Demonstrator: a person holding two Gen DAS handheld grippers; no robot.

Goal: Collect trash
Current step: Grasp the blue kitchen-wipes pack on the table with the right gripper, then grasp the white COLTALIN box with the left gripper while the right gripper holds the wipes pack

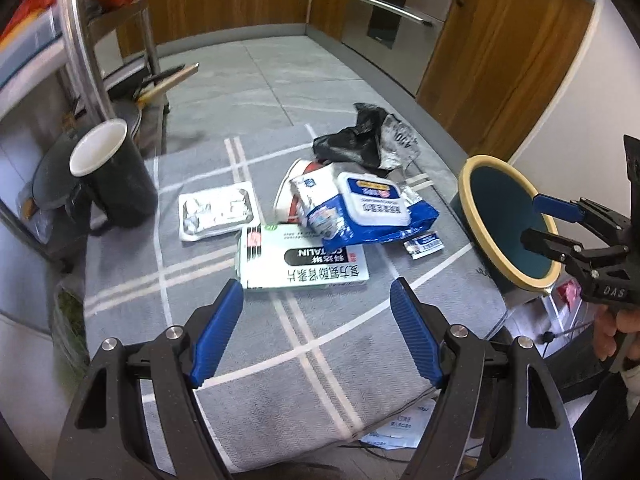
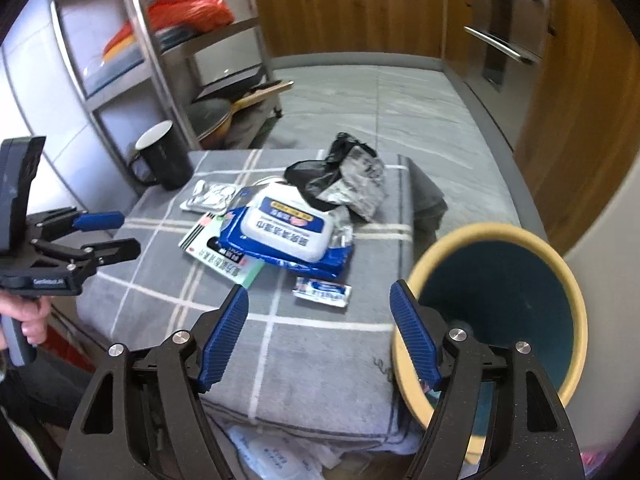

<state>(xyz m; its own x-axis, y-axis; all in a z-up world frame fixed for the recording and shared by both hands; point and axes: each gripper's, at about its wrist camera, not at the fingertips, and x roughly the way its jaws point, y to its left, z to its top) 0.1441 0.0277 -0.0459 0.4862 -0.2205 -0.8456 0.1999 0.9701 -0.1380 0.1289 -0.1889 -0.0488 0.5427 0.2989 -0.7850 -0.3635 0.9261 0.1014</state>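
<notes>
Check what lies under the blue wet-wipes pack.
The wet-wipes pack rests partly on a green-and-white medicine box and against a tipped red-and-white paper cup. Its body covers the rest of both; whether anything else lies beneath it cannot be seen.

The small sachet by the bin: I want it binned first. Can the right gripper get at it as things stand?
Probably yes. The sachet lies flat and alone on the cloth, ahead of the right gripper, whose jaws are open. Nothing covers it; the wipes pack lies just beyond.
</notes>
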